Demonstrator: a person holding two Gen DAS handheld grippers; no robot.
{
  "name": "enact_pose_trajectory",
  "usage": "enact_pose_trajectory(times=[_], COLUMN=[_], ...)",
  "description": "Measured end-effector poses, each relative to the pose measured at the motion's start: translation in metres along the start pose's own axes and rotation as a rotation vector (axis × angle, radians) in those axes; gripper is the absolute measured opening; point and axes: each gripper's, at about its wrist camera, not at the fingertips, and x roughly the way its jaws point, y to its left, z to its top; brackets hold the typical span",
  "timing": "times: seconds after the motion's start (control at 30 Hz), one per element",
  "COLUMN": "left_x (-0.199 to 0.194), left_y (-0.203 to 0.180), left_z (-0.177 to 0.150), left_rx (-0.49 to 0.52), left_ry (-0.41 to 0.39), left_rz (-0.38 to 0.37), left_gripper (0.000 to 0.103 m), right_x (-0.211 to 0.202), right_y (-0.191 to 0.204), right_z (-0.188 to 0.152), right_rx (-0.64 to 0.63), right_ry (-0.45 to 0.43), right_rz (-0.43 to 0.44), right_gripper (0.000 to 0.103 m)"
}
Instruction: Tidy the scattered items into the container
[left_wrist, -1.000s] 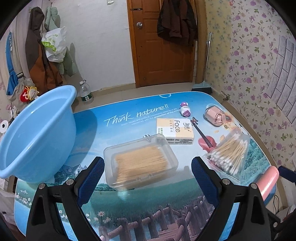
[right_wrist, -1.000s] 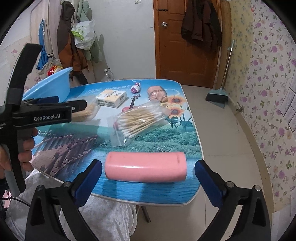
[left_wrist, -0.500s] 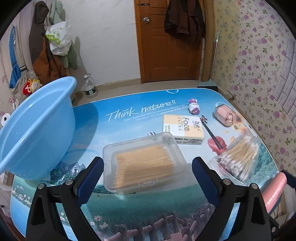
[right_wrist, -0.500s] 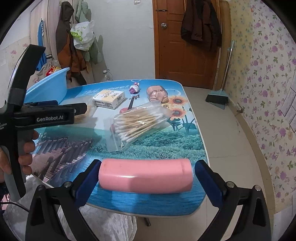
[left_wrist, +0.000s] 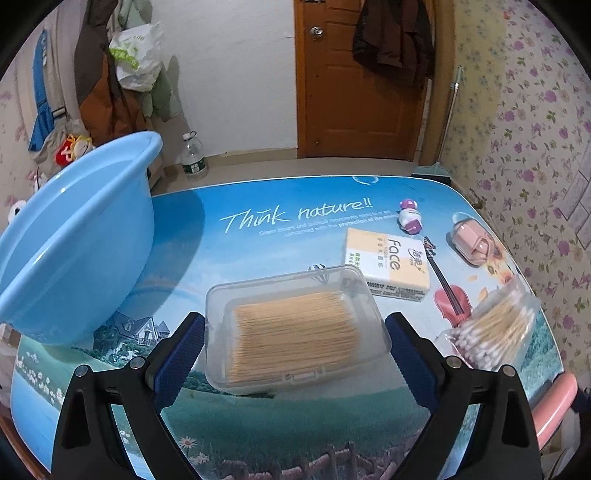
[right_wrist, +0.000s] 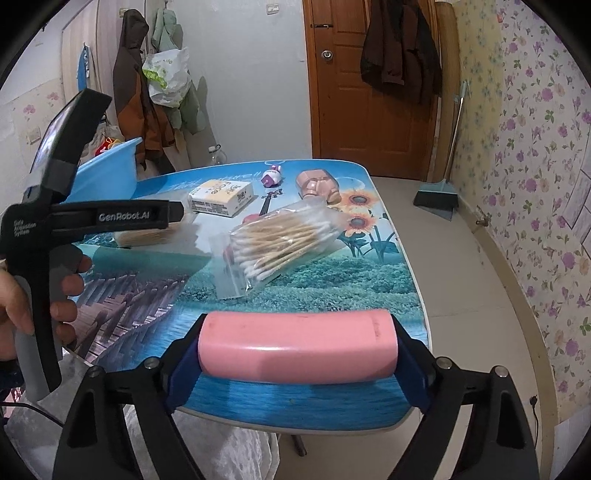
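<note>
R gripper (right_wrist: 295, 363) closing on pink case (right_wrist: 295, 345) (pads touching); L gripper (left_wrist: 295, 350) apart round toothpick box (left_wrist: 295, 332)

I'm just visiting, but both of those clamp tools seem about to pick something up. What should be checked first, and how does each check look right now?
1. Pink case between right gripper jaws: ok; jaws closing, pads at its ends.
2. Firm grip on the case: cannot tell.
3. Clear toothpick box centred in left gripper: ok; jaws open.
4. Left pads touching the box: not ok, gaps either side.
5. Blue basin free to receive items: ok, looks empty.
6. Cotton swab bag clear of the case: ok.
</note>
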Motion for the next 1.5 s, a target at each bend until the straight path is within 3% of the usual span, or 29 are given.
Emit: enact_pose_trajectory(times=[0.27,0.57,1.17,1.43,1.5], left_x=[0.013,0.011,-0.066,-0.117,-0.13], left_y=[0.003,0.009,0.021,0.046,0.056], left_z=[0.003,0.0,-0.011,-0.028,-0.036], left_rx=[-0.041,-0.037,0.051,0.055,0.045], left_ry=[0.04,0.028,-0.135,-0.234,-0.265], left_rz=[0.008,-0.02,-0.044,-0.019,0.015], left_gripper=[0.097,0.096,0.096,0.096,0.096], right_x=[0.002,0.003,-0.017,-0.039,-0.046], right_y=[0.003,0.003,0.019,0.049,0.06], right_z=[-0.003,-0.003,0.007,0.016,0.018], right_rx=[-0.028,-0.018,-0.02,-0.027,-0.041], right_ry=[-0.022,-0.049,-0.078,-0.118,-0.132], right_rz=[-0.023,-0.039,-0.073,-0.068,-0.071], right_gripper=[0.09,0.088,0.088,0.088,0.088])
